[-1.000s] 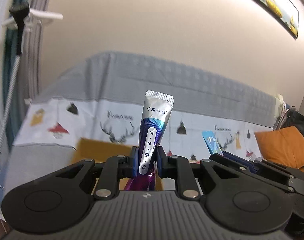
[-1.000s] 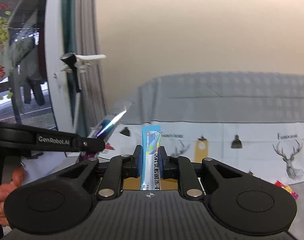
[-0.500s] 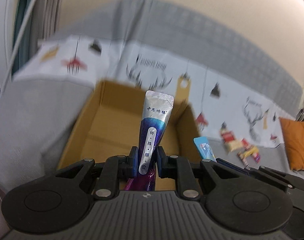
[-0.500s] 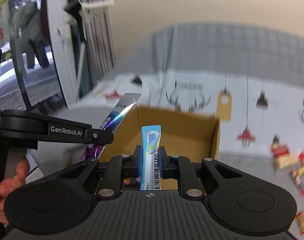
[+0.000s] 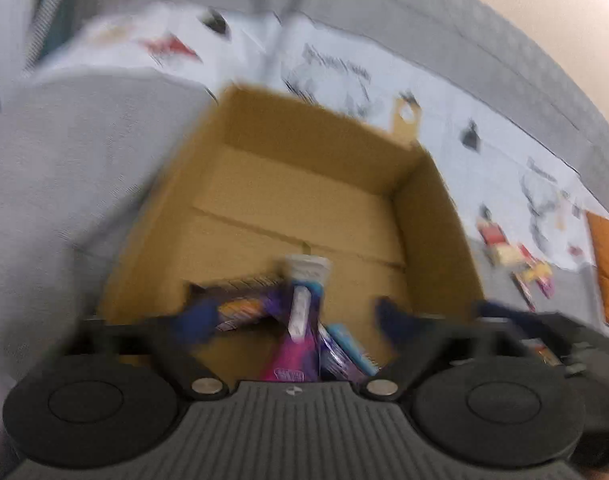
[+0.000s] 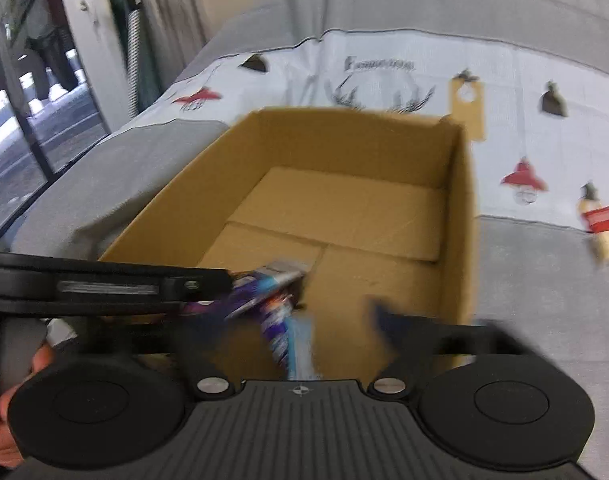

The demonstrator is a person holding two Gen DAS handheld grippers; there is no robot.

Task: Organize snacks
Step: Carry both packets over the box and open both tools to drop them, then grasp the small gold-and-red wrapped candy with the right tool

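1. Closest to us, our left gripper [image 5: 296, 322] has its fingers spread wide apart, nothing pinched. Our right gripper [image 6: 292, 320] looks the same: jaws apart, blurry from motion.
2. Right between the left fingers there's the purple and silver pouch [image 5: 302, 312], loose over the near end of the cardboard box [image 5: 436, 232]. Can't tell if it's touching the bottom.
3. In the right wrist view a blue stick pack [image 6: 300, 350] sits between the spread fingers, also at the box's near end, too smeared to read.
4. A couple of other packets [image 5: 240, 312] lie in the box next to the pouch.
5. Further out, the rest of the box floor is bare cardboard.
6. Beyond the box on the right, a few more snacks [image 5: 516, 256] are scattered on the grey cover with the deer print sheet [image 6: 384, 76] behind.
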